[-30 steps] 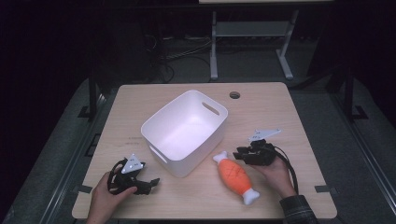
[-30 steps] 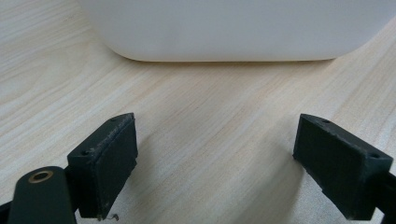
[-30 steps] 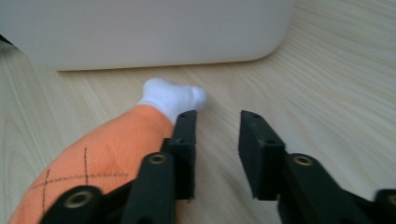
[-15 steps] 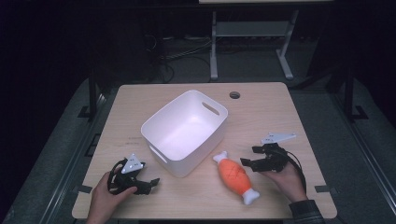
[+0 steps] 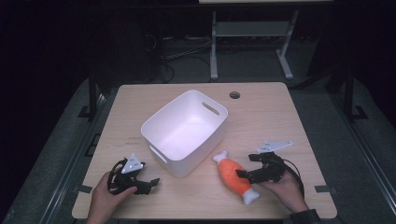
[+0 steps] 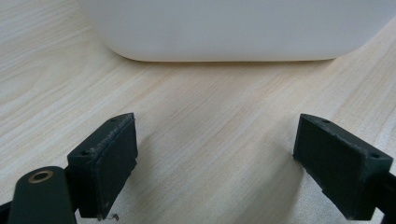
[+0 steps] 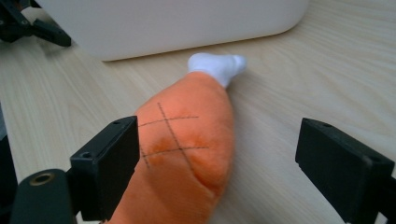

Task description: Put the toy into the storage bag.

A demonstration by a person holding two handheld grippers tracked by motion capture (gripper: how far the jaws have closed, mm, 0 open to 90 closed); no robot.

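A smooth white plastic bin (image 5: 184, 130), rounded and empty, sits mid-table (image 5: 289, 121) on pale wood grain. Just right of it lies a soft orange plush drumstick (image 5: 236, 176) with white ends. The right gripper (image 5: 246, 168) gapes wide around it; the left gripper (image 5: 150, 183) rests spread apart near the bin.

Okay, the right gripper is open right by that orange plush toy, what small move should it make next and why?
Probably ease the right gripper a little further forward and then close. Its jaws stand wide open around the orange plush toy, but the toy sits against one jaw with a bare gap to the other, so centring first should give a surer grip.
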